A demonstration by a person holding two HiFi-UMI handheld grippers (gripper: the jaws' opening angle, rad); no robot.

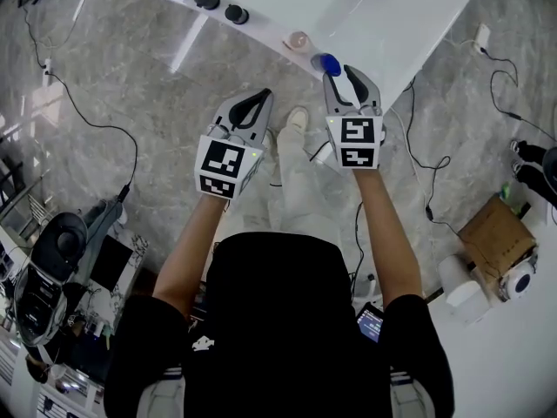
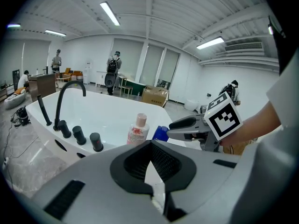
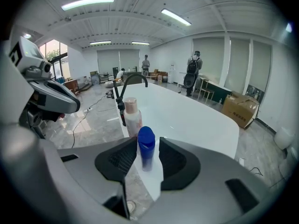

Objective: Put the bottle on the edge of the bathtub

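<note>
A blue bottle (image 1: 330,63) stands upright on the white bathtub's rim (image 1: 265,26), next to a pink-capped bottle (image 1: 298,39). My right gripper (image 1: 344,75) reaches over the rim, and the blue bottle (image 3: 145,146) sits between its fingertips. A sliver of white shows on each side of the bottle, so the jaws are narrowly open around it. My left gripper (image 1: 258,98) hovers over the floor short of the tub, shut and empty. From the left gripper view, the blue bottle (image 2: 160,133) is at the right gripper's tips, beside the pink-capped bottle (image 2: 138,130).
A black faucet (image 2: 70,90) and a row of black knobs (image 1: 204,0) line the rim to the left of the bottles. Cables trail over the marble floor (image 1: 130,94). A cardboard box (image 1: 496,233) lies at the right and equipment (image 1: 52,259) at the left. People stand far behind the tub.
</note>
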